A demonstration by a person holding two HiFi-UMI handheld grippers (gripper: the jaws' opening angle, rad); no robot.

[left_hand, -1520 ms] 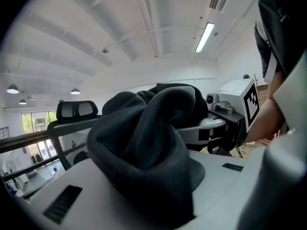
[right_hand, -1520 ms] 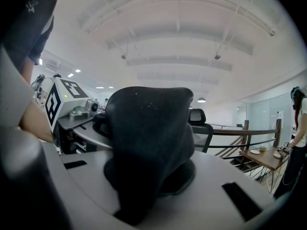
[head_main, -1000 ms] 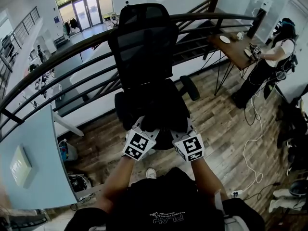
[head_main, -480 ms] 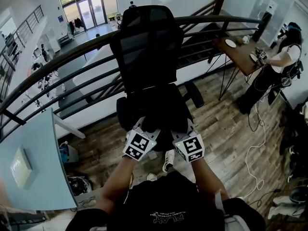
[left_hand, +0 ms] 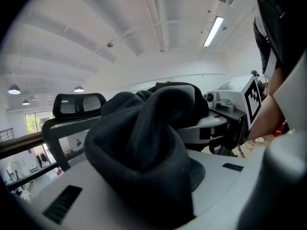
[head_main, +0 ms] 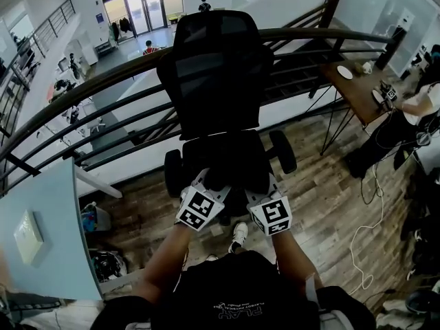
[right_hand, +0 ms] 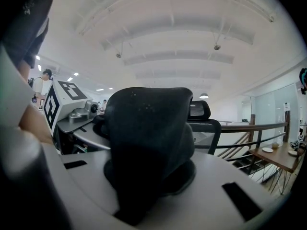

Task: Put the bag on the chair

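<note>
A black office chair [head_main: 216, 74] with a mesh back stands in front of me against a railing. The black bag [head_main: 232, 182] hangs bunched between my two grippers, over the front edge of the seat [head_main: 227, 153]. My left gripper [head_main: 206, 183] is shut on a fold of the bag's dark fabric [left_hand: 144, 147]. My right gripper [head_main: 265, 185] is shut on another fold [right_hand: 148, 138]. The two grippers sit close side by side. The chair's headrest [left_hand: 76, 104] shows beyond the fabric in the left gripper view. The bag's lower part merges with the dark seat.
A dark curved railing [head_main: 103, 81] runs behind the chair, with a drop to a lower floor beyond. A light blue tabletop [head_main: 41, 232] stands at the left. A wooden table [head_main: 361, 88] with a person at it and cables [head_main: 364, 212] on the wood floor lie at the right.
Both grippers and the bag have come nearer to the chair, which now fills more of the head view. The grips on the fabric look unchanged.
</note>
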